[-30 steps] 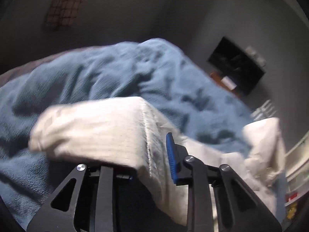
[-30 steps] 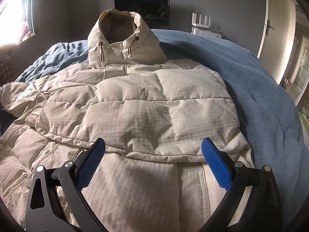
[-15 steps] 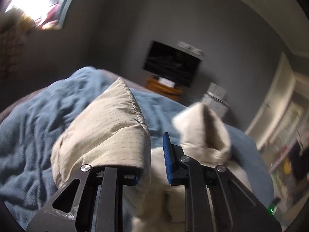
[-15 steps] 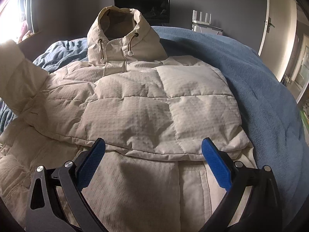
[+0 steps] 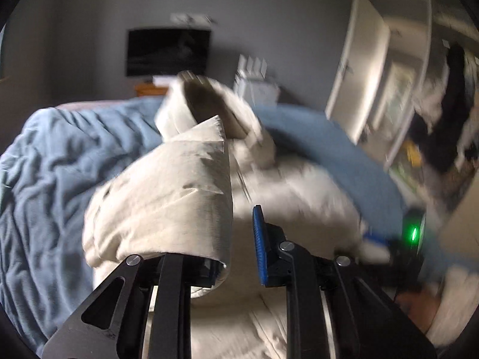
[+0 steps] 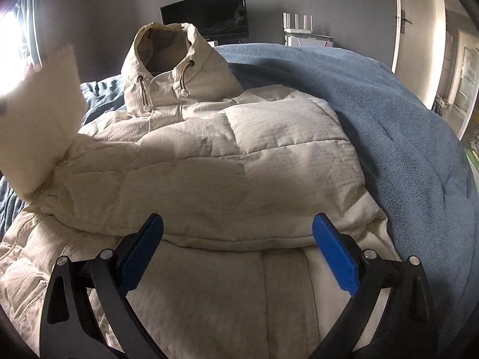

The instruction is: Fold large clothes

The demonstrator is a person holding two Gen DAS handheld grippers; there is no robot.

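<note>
A cream quilted hooded jacket [image 6: 227,155] lies front-up on a blue blanket [image 6: 404,137], its right sleeve folded across the chest. My left gripper [image 5: 239,239] holds the jacket's left sleeve [image 5: 167,200]; the cuff is draped over the left finger, with a gap to the right finger's blue pad. The lifted sleeve [image 6: 36,119] shows at the left of the right wrist view. My right gripper [image 6: 236,254] is open and empty, low over the jacket's lower front. The hood [image 6: 167,59] stands up at the far end.
The blue blanket [image 5: 54,164] covers the whole bed. A dark television [image 6: 206,15] hangs on the grey far wall, with a white router [image 6: 299,27] beside it. A door [image 6: 419,30] stands at the right. A bright window is at the left.
My left gripper has swung right with the sleeve, lifting it from the bed's left side over the jacket body. My right gripper has stayed open and nearly still.
</note>
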